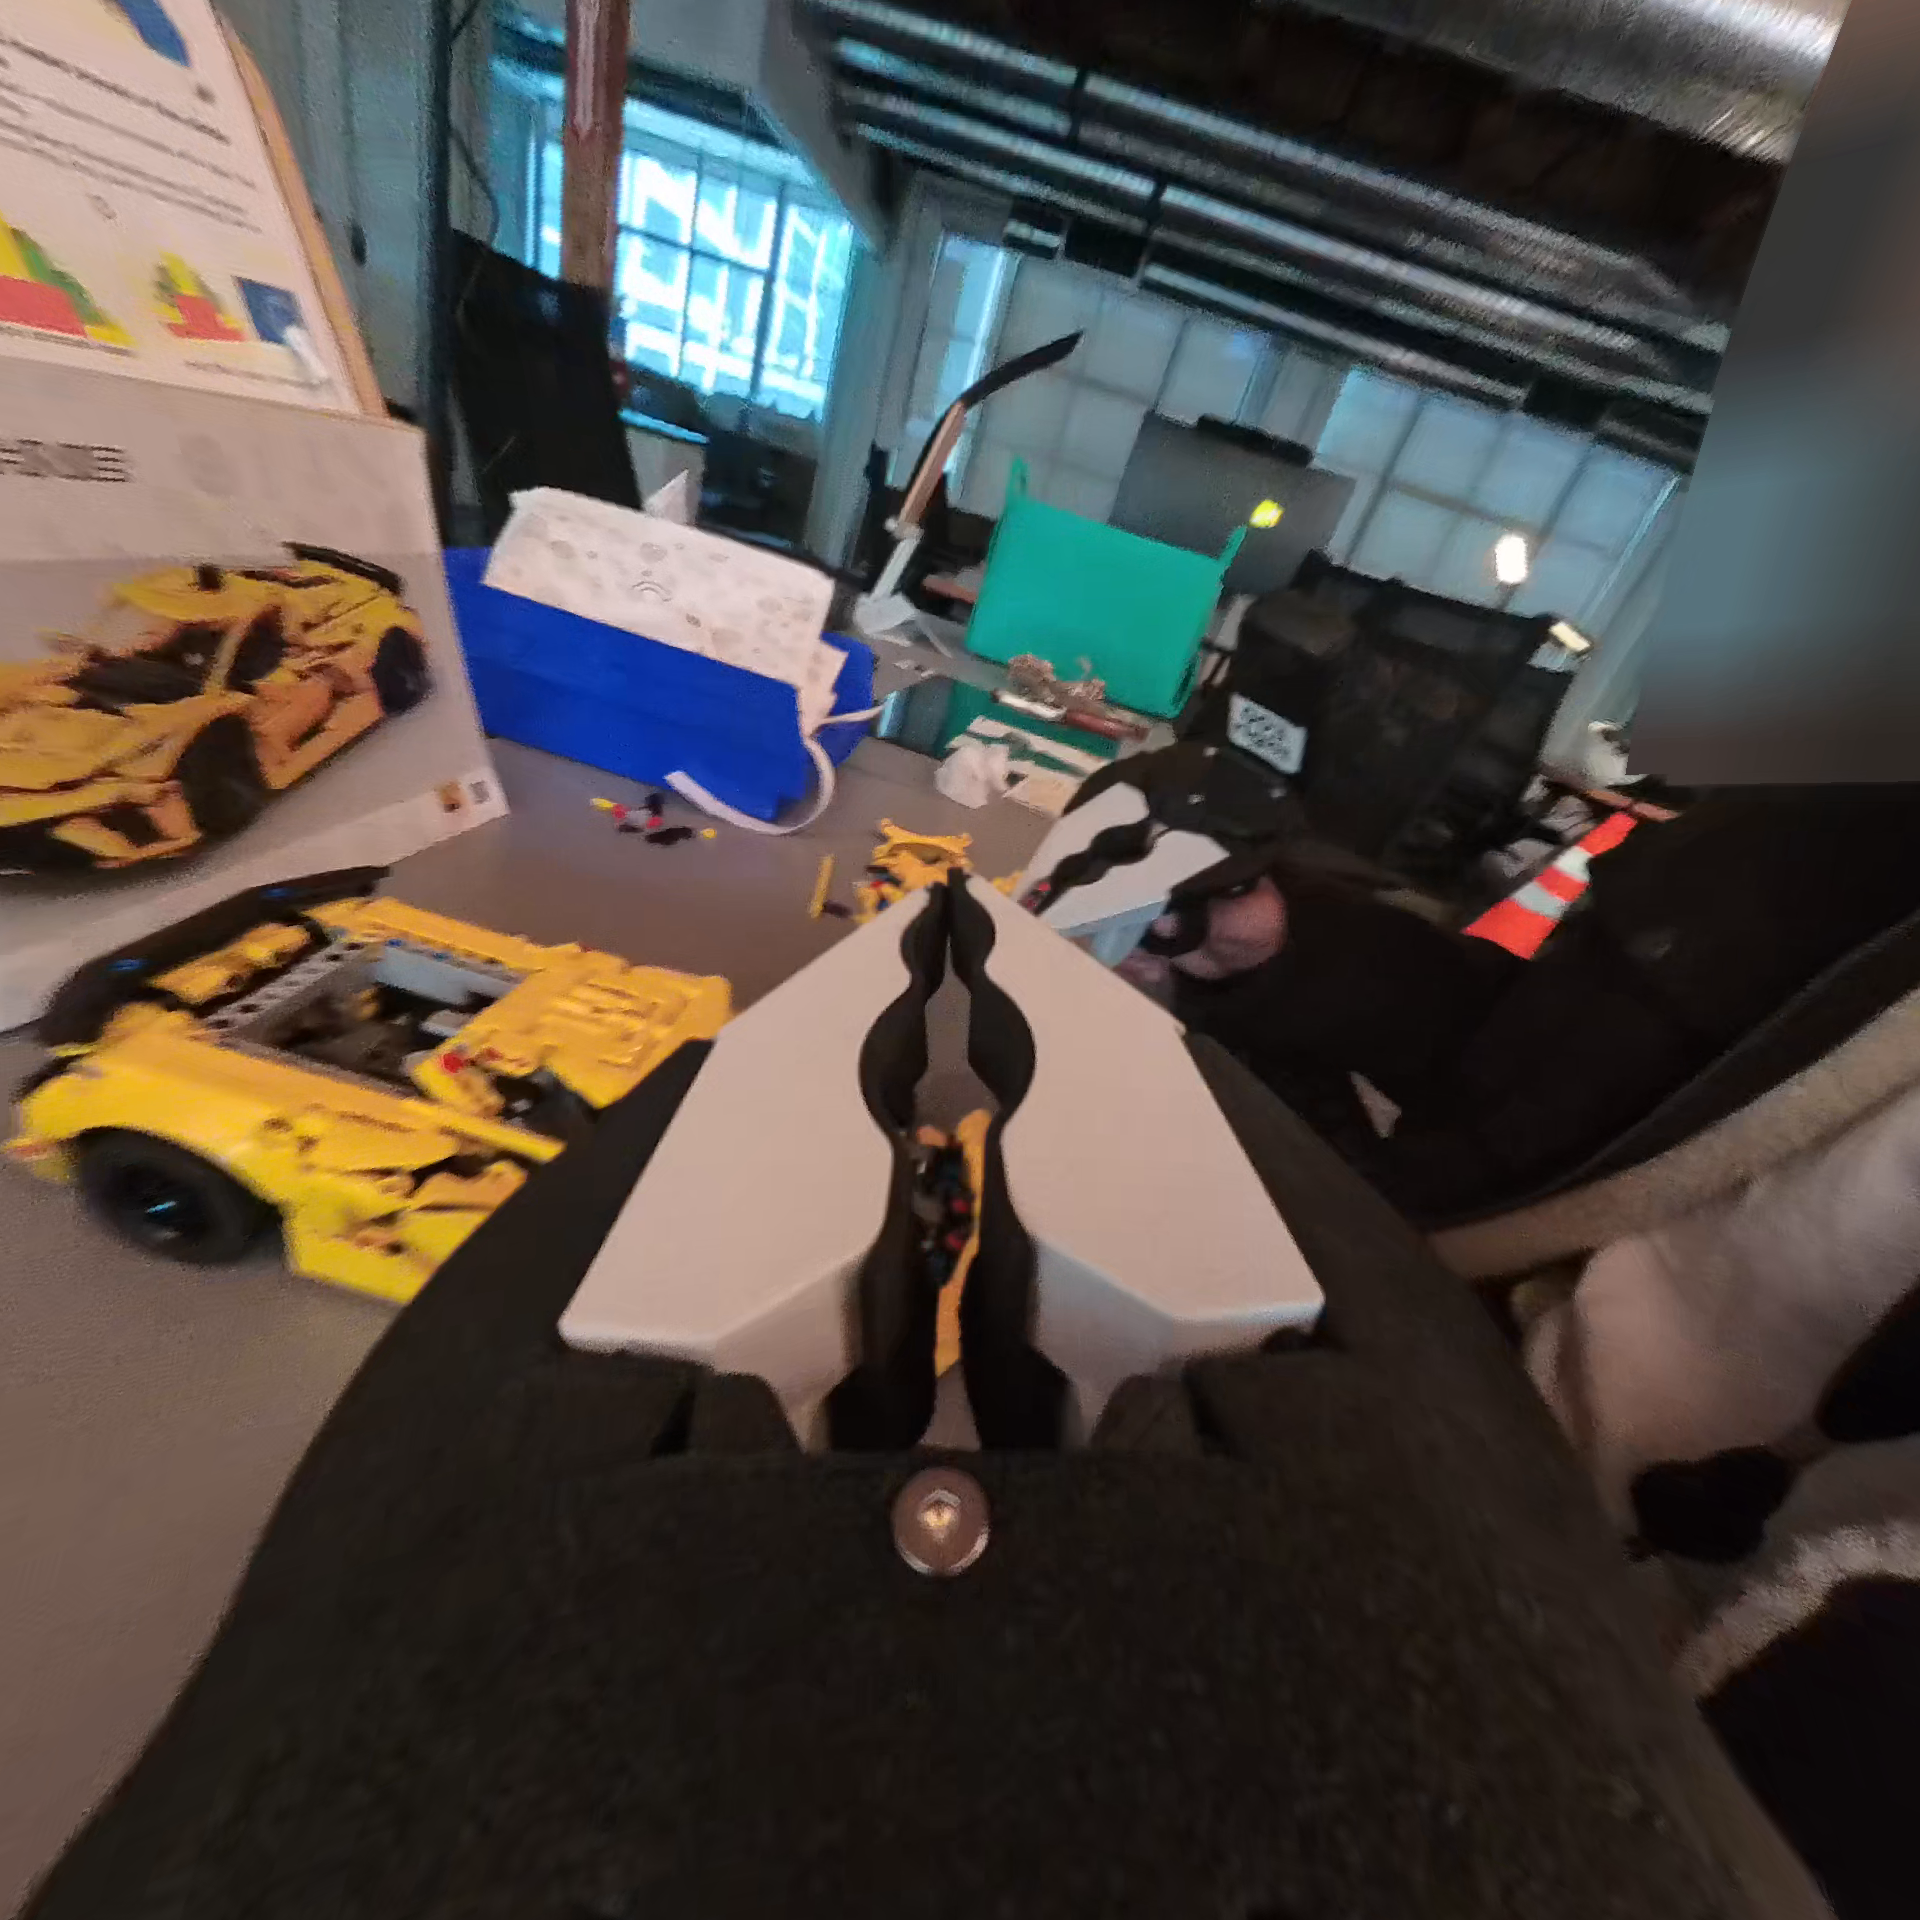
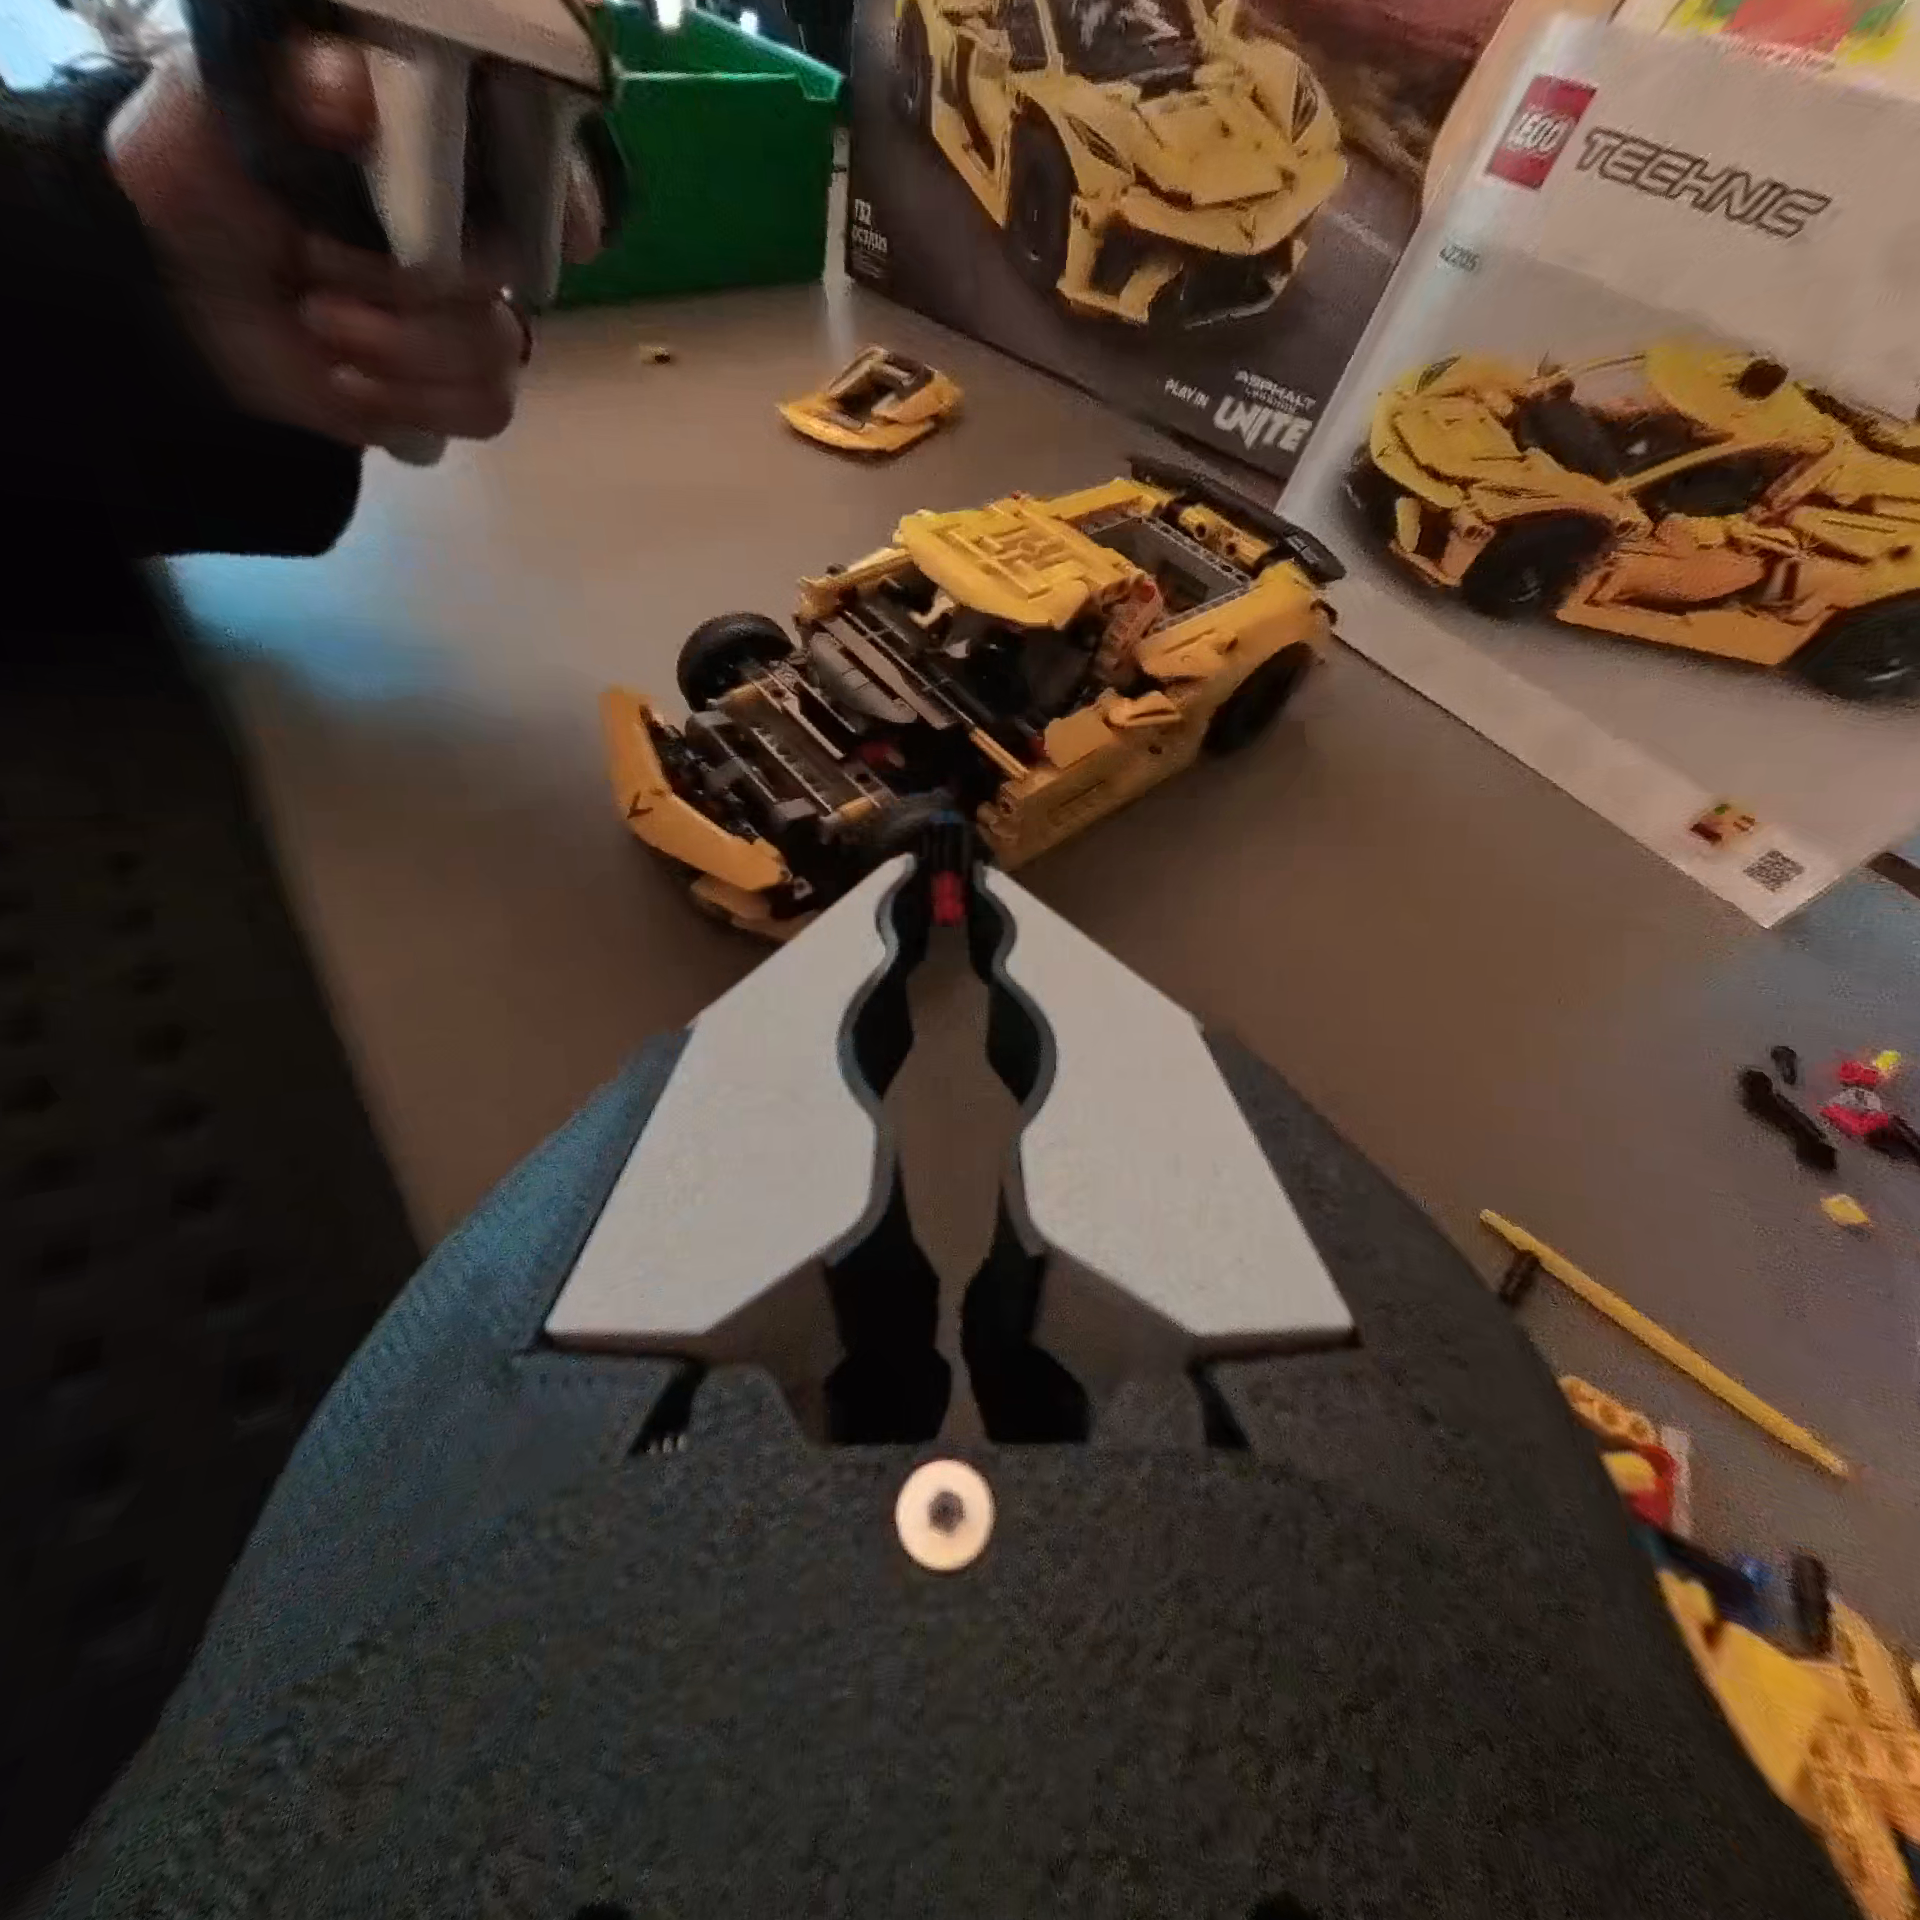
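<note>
My right gripper [image 2: 943, 878] is shut on a small black piece with a red pin [image 2: 943, 899]. It holds the piece just in front of the near front corner of a partly built yellow brick car [image 2: 987, 665], where no wheel is fitted. My left gripper [image 1: 948, 904] is shut, its black pads pressed together with nothing between the tips, and it is raised above the grey table [image 1: 623, 914]. The car [image 1: 343, 1081] lies to its left. The right gripper [image 1: 1039, 896] shows just beyond its tips. In the right wrist view a hand holds the left gripper [image 2: 416, 156] at the top left.
An instruction booklet [image 2: 1662, 468] and the car's box [image 2: 1122, 187] stand behind the car. A yellow panel [image 2: 873, 400], loose small pieces [image 2: 1839, 1112], a thin yellow rod [image 2: 1662, 1351] and a yellow sub-assembly [image 2: 1787, 1683] lie on the table. A blue bin [image 1: 644, 696] and a green bin [image 1: 1091, 613] stand farther back. The grippers' ends are close to 20 cm from one another.
</note>
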Available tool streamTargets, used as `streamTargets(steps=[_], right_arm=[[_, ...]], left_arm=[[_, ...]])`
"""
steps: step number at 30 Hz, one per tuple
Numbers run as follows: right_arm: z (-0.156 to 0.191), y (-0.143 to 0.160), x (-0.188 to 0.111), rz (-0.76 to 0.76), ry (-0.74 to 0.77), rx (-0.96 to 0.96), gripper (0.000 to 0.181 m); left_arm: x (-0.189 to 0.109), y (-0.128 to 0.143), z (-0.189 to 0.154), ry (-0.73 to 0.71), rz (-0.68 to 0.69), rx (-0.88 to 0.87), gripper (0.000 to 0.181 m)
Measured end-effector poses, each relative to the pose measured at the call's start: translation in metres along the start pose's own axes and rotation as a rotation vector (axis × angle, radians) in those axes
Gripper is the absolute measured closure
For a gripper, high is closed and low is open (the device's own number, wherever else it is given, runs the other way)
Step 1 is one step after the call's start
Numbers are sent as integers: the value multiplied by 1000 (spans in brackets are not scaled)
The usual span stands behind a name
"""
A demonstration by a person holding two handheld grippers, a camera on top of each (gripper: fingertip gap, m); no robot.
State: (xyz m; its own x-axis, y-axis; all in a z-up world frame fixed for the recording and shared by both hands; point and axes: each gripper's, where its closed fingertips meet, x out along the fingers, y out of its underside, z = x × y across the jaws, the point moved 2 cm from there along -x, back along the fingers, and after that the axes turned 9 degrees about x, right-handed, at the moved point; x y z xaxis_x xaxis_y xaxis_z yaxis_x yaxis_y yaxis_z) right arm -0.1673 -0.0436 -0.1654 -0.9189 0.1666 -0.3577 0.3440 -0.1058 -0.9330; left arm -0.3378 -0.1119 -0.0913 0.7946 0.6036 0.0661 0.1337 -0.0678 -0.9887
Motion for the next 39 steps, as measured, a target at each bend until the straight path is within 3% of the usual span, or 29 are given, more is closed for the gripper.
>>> streamTargets(steps=[2, 4, 7, 12, 15, 20, 24, 28, 33, 39], right_arm=[[8, -6, -2, -121, -57, 32, 175], [15, -14, -2, -148, -37, -68, 175], [30, -20, 3, -185, -95, -23, 175], [51, -42, 14, -237, -426, 564, 175], [52, -37, 20, -179, -500, 711, 175], [66, -34, 23, -145, -489, 583, 175], [66, -35, 25, -217, -259, 213, 175], [70, -36, 28, -292, -72, -178, 175], [66, -31, 33, -259, -22, -241, 175], [64, -19, 44, -166, 153, -480, 175]], left_arm=[[22, 21, -15, 67, 93, -3, 181], [41, 47, -26, 85, 218, 28, 181], [58, 61, -38, 111, 259, 4, 181], [73, 73, -46, 39, 306, 156, 176], [73, 69, -45, -5, 283, 197, 165], [63, 46, -38, 101, 120, -145, 162], [63, 51, -40, 150, 131, -260, 163], [65, 52, -45, 188, 130, -288, 165], [65, 53, -48, 193, 143, -271, 169], [67, 62, -43, 132, 201, -211, 168]])
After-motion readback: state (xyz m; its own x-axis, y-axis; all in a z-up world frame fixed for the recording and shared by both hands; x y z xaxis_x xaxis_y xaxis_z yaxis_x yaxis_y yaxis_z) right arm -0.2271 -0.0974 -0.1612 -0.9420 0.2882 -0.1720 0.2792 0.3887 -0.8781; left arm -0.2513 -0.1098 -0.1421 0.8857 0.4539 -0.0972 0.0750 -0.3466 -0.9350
